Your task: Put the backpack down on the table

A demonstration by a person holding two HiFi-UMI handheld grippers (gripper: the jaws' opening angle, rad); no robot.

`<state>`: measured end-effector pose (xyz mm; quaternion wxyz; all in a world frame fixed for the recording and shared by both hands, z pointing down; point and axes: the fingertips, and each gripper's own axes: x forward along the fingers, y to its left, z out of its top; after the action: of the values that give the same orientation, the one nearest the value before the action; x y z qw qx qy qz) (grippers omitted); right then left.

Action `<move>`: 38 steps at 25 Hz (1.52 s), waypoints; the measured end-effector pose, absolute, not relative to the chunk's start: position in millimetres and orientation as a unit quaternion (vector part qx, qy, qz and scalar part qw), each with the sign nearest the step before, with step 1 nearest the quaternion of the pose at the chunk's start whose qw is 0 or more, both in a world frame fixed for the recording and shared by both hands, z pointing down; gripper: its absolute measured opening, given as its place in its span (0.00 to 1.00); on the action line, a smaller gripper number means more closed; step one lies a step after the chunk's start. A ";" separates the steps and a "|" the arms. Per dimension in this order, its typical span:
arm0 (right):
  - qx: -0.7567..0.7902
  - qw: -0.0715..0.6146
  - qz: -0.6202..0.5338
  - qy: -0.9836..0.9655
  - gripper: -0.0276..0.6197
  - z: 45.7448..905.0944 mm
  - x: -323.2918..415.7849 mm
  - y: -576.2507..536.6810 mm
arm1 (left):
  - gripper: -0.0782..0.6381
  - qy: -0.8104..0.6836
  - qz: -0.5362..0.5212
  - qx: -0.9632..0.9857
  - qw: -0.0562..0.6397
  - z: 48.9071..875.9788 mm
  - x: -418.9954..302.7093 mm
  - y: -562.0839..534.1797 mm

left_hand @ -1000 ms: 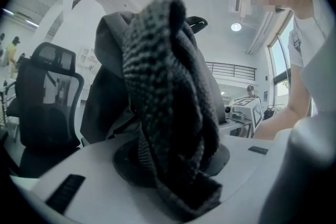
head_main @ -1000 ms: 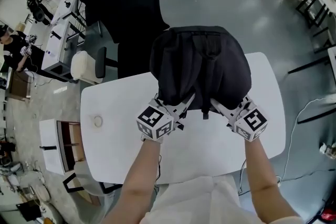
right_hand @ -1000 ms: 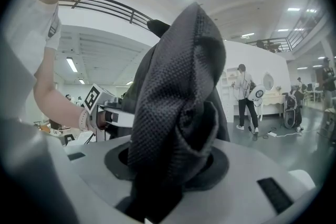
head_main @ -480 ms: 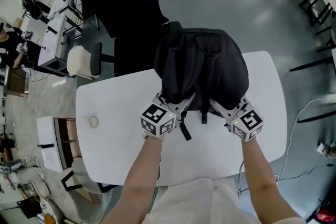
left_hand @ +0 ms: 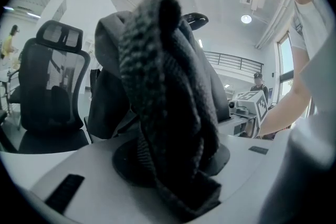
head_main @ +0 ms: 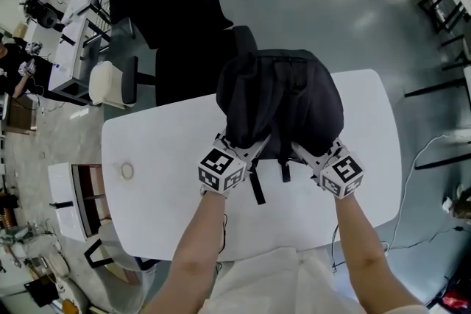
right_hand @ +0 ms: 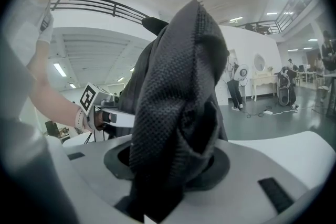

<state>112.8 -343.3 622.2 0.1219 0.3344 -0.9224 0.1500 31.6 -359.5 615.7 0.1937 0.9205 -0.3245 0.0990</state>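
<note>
Backpack [head_main: 283, 99] resting over far middle of white surface [head_main: 162, 158], long axis running near-far, strap side facing up. Left claw [head_main: 248, 149] and right claw [head_main: 307, 151] each pinching fabric at backpack's near end, jaws narrowly parted around it.

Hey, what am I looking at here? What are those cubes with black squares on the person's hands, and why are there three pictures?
No robot: a person holds a hand-held clamp in each hand, the left gripper and right gripper; the patterned cubes are part of them. The top-down picture comes from a camera on the person's head; the other two ride on the grippers, looking along their jaws. Both are clamped on a black backpack over a white table, which also bears a small ring.
</note>
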 end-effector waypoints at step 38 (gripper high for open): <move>0.357 0.146 0.146 -0.911 0.45 631.4 114.2 -337.5 | 0.47 -0.349 0.100 0.911 0.194 629.8 19.0 -355.1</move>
<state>114.2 -337.5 631.4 0.1459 0.3574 -0.9109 0.1461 19.0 -355.1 629.8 0.1939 0.9114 -0.3489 0.0998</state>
